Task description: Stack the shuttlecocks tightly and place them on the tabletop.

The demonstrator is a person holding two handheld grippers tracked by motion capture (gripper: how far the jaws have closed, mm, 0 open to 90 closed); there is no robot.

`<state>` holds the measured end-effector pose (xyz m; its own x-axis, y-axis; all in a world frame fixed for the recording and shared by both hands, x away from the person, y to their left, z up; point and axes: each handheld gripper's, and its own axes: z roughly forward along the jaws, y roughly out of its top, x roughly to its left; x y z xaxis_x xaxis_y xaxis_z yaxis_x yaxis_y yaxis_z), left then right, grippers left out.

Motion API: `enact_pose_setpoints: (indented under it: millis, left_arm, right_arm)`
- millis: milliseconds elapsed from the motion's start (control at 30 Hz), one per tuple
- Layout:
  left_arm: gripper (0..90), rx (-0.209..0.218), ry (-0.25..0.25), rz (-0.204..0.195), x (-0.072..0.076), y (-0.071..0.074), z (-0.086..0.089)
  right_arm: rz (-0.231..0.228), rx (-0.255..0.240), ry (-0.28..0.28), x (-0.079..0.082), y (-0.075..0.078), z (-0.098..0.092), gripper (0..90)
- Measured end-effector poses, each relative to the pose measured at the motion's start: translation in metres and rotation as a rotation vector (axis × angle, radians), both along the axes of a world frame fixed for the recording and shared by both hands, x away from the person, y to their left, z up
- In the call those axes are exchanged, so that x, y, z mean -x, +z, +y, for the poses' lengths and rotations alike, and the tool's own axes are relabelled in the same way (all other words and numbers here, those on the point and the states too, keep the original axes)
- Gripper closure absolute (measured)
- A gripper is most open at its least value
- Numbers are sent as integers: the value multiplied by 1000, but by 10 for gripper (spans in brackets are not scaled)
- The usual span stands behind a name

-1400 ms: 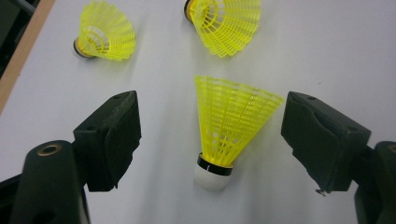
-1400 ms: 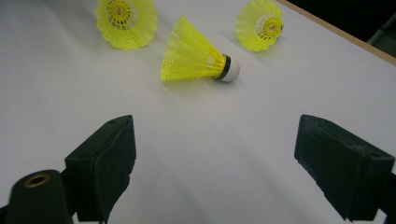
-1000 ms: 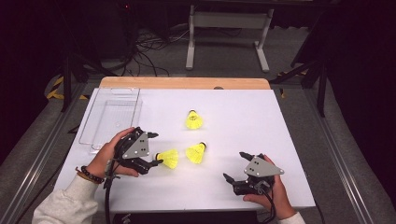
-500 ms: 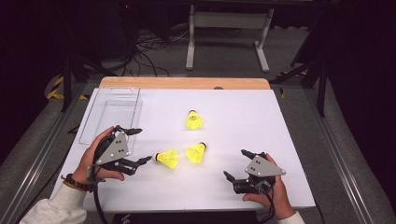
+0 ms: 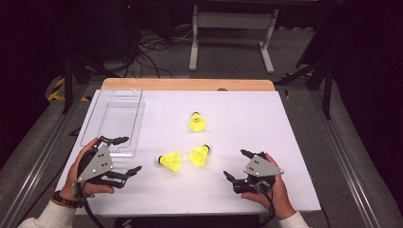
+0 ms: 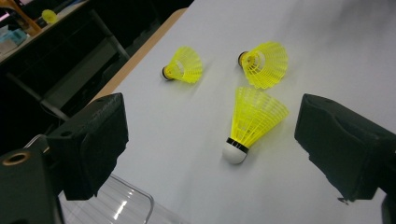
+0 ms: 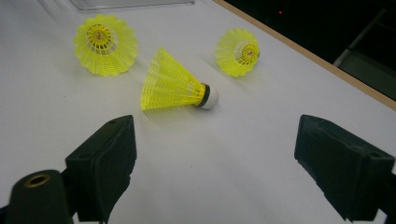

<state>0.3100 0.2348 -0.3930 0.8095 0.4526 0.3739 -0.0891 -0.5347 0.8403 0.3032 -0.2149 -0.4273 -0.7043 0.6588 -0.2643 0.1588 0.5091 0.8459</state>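
- The white table (image 5: 266, 123) filled the middle of the high view.
- A clear tray (image 5: 116, 118) lay at its left.
- The left gripper (image 5: 124, 156), lower left, had just been opening, jaws wide, holding nothing.
- The right gripper (image 5: 236, 165), lower right, gaped empty too.
- Three yellow shuttlecocks (image 5: 171, 161) lay near centre, two perhaps touching.

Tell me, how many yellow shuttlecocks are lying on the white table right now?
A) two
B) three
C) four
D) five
B: the high view shows three on the white table: one farther back and two side by side nearer the person, none in the clear tray.
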Motion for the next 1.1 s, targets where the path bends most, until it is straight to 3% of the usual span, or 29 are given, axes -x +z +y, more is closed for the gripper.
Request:
enact_pose_setpoints:
  millis: [133,300,367,467,733,833,967,1100]
  left_arm:
    - [101,24,3,12,9,-5,9]
    - [98,18,24,21,18,-15,15]
    - [94,40,27,38,20,-21,16]
    - [77,6,38,59,24,-35,16]
    - [64,28,59,98,36,-46,27]
    - [57,18,64,101,38,-48,29]
    - [60,54,62,145,38,-55,34]
    - [63,55,65,182,35,-61,37]
  right_arm:
    - [-2,4,10,-3,1,6,148]
    - [-6,8,25,-9,2,16,169]
    - [-7,8,16,-11,2,20,179]
    - [0,15,16,-14,1,28,188]
    - [0,50,9,-19,-3,48,173]
    - [-3,51,0,-20,-3,51,153]
    - [5,41,-28,-28,-6,59,139]
    - [7,36,-39,-32,-9,68,145]
